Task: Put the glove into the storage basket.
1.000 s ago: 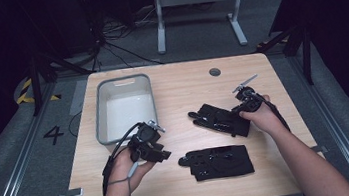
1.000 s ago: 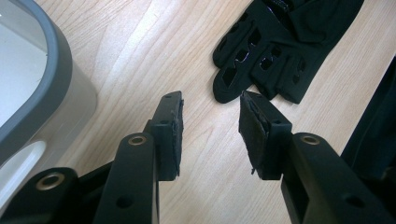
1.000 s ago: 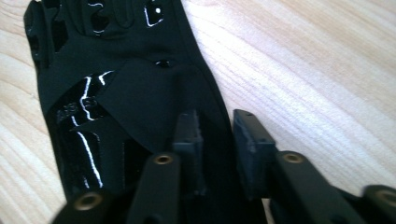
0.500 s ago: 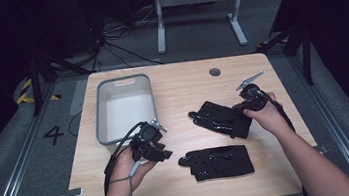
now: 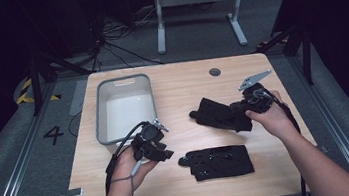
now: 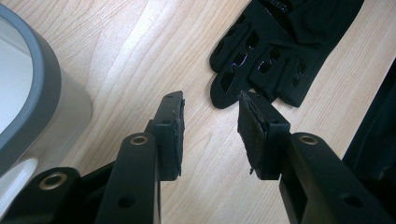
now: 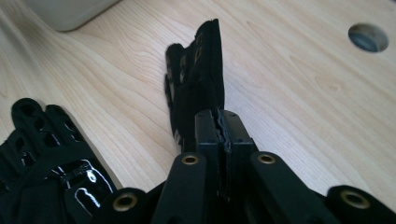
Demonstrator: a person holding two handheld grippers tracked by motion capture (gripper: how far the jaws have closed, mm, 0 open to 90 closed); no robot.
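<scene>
Two black gloves are on the wooden table (image 5: 181, 84). One glove (image 5: 218, 162) lies flat near the front edge, its fingertips pointing left. My left gripper (image 5: 161, 152) hovers just left of it with the jaws open and nothing between them. In the left gripper view, that glove's fingertips (image 6: 275, 56) lie just beyond my left gripper (image 6: 212, 121). My right gripper (image 5: 242, 115) is shut on the cuff of the second glove (image 5: 217, 114) and holds that end raised. In the right gripper view, this glove (image 7: 198, 84) hangs edge-on from my right gripper (image 7: 223, 116).
A grey bin (image 5: 123, 109) with a white inside stands at the table's left, close behind my left hand; its rim (image 6: 32, 93) shows in the left gripper view. A round cable hole (image 5: 215, 72) sits at the back of the table.
My right hand has risen and shifted slightly right with the second glove's cuff in its jaws. The left hand and the flat glove have stayed put.
</scene>
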